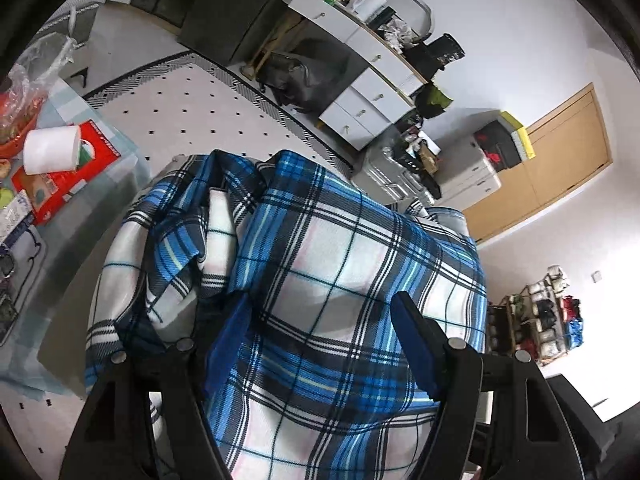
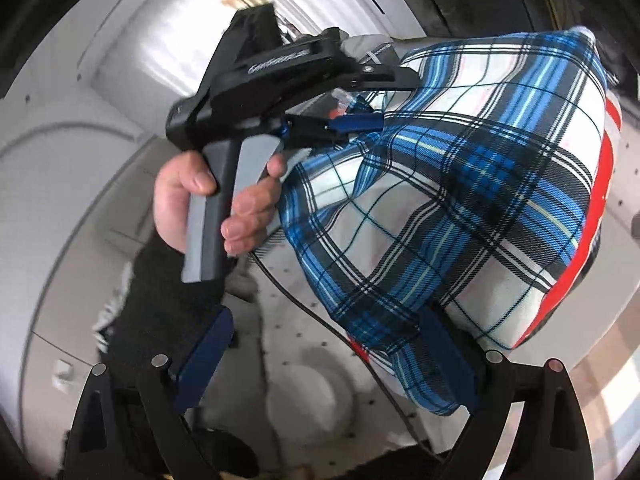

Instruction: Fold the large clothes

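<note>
A large blue, white and black plaid garment point(image 1: 320, 292) is held up in the air, bunched and draped. In the left wrist view my left gripper point(image 1: 320, 344) has its blue fingers point(image 1: 412, 352) wide apart with the cloth lying over and between them. In the right wrist view the garment point(image 2: 460, 200) hangs at the right, showing a red lining edge. The left gripper point(image 2: 360, 122), held by a hand, has its blue fingertips in the cloth's edge. My right gripper point(image 2: 332, 344) is open, its right finger point(image 2: 448, 356) behind the cloth's lower corner.
A table at the left holds a toilet roll point(image 1: 52, 148), a red box point(image 1: 72, 172) and a plastic bag point(image 1: 28, 80). A dotted floor mat point(image 1: 208, 108), white drawers point(image 1: 360, 92), a suitcase point(image 1: 388, 176) and a wooden door point(image 1: 552, 168) lie beyond.
</note>
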